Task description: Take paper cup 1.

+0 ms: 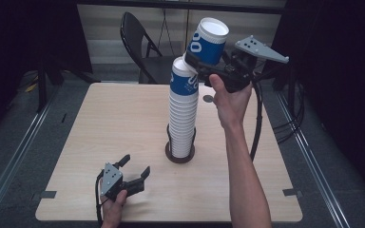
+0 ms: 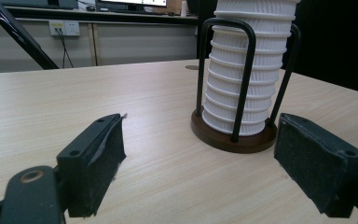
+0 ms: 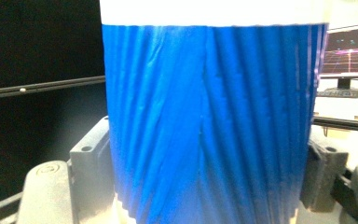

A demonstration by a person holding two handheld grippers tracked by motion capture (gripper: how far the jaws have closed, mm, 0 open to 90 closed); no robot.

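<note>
A tall stack of blue-and-white ribbed paper cups [image 1: 182,111] stands in a black wire holder on a round dark base [image 1: 179,156] at mid table; the same stack [image 2: 246,65] and base [image 2: 235,137] appear close in the left gripper view. My right gripper [image 1: 200,61] is raised above the stack's top, shut on one blue cup [image 1: 209,41], tilted with its base just over the stack. Its blue ribbed wall [image 3: 209,116] sits between the jaws. My left gripper [image 1: 135,166] rests open near the front left of the table, jaws [image 2: 205,158] spread with nothing between them, aimed at the holder.
The light wooden table [image 1: 114,123] has a small hole [image 1: 208,99] behind the stack. A black folding chair [image 1: 140,45] stands beyond the far edge. Cables hang off the right side [image 1: 285,118].
</note>
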